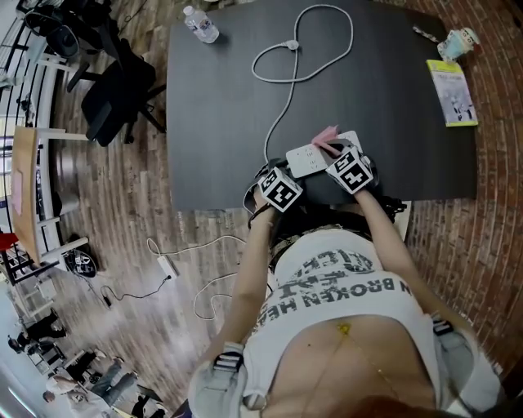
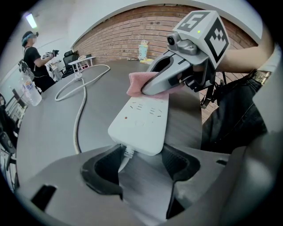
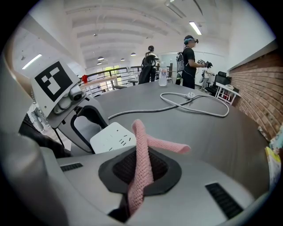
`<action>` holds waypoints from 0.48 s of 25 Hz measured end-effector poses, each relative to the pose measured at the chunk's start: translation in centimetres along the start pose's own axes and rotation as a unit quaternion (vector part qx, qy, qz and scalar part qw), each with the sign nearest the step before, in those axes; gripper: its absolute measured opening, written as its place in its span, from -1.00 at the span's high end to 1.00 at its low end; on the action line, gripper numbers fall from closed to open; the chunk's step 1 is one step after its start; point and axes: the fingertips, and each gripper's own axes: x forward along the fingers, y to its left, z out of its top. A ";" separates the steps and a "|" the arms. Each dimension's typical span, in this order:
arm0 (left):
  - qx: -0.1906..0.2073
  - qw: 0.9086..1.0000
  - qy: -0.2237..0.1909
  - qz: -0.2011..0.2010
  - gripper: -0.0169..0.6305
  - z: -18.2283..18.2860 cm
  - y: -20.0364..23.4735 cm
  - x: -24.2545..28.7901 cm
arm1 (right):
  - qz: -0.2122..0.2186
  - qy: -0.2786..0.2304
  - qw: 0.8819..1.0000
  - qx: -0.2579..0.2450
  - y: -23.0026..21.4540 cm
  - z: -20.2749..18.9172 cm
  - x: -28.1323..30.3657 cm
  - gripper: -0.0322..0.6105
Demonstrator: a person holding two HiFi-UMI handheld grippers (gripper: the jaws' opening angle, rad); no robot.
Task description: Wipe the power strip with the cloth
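A white power strip (image 1: 309,159) lies near the front edge of the dark table (image 1: 221,122), and its white cable (image 1: 282,65) loops off toward the back. My left gripper (image 1: 290,171) is shut on the strip's cable end. In the left gripper view that end of the strip (image 2: 141,119) sits between the pads (image 2: 179,165). My right gripper (image 1: 333,151) is shut on a pink cloth (image 3: 141,163). The cloth (image 2: 135,84) rests on the far end of the strip under the right gripper (image 2: 150,88). The right gripper view shows the strip (image 3: 112,137) and the left gripper (image 3: 86,126) beyond the cloth.
At the table's far side stand a water bottle (image 1: 200,24), a small cup (image 1: 458,41) and a yellow-green booklet (image 1: 452,91). An office chair (image 1: 114,90) is left of the table. A second power strip (image 1: 166,265) lies on the floor. People (image 3: 190,62) stand beyond the table.
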 end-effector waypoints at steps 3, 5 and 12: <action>0.000 1.000 0.001 -0.001 0.11 0.0 -0.1 0.0 | -0.010 0.001 1.000 0.001 -0.6 -0.4 -0.4 0.85; 0.000 1.000 0.001 0.000 0.11 0.0 -0.1 0.0 | -0.017 0.003 1.000 0.000 -1.1 -0.7 -0.6 0.85; -0.002 1.000 -0.001 0.000 0.11 -0.1 -0.2 0.0 | -0.024 0.001 1.000 0.007 -2.0 -1.2 -1.1 0.85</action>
